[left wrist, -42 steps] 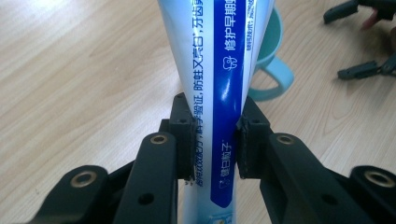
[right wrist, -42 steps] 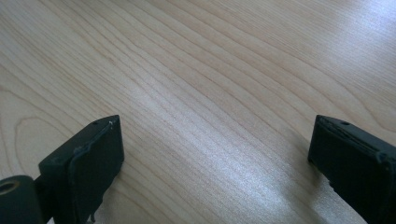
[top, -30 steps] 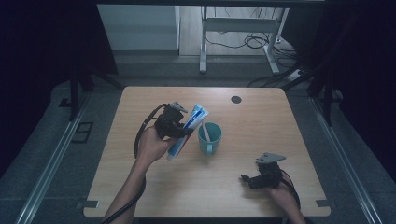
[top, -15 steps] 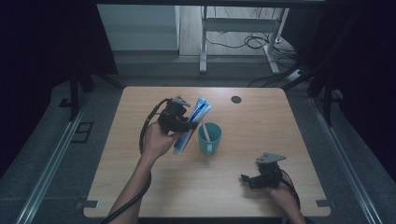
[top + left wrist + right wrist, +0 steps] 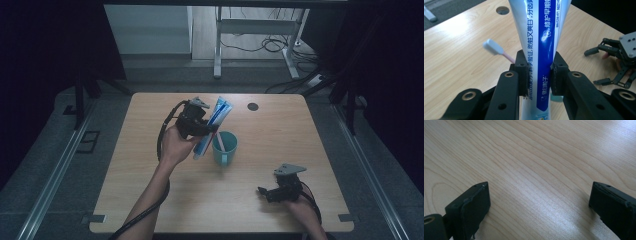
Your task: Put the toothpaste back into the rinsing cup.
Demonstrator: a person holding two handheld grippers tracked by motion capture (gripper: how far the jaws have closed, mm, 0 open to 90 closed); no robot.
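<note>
Toothpaste tube held over the teal cup, ready for lowering.

My left gripper [image 5: 206, 131] clamps the toothpaste tube [image 5: 541, 50] mid-body, just left of and above the cup [image 5: 224, 148], where a pink toothbrush [image 5: 495, 49] already leans. I would tip the tube upright and centre it over the cup's mouth before letting go. My left forearm reaches toward the cup, wrist raised; my right gripper [image 5: 272, 192], right of the cup, rests spread on the table [image 5: 544, 160].

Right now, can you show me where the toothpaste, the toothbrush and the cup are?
toothpaste tube [image 5: 541, 50]: left gripper view, on its printed middle.
toothbrush [image 5: 493, 47]: left gripper view, on its pale head.
cup [image 5: 226, 149]: high view, on its teal side wall.
</note>
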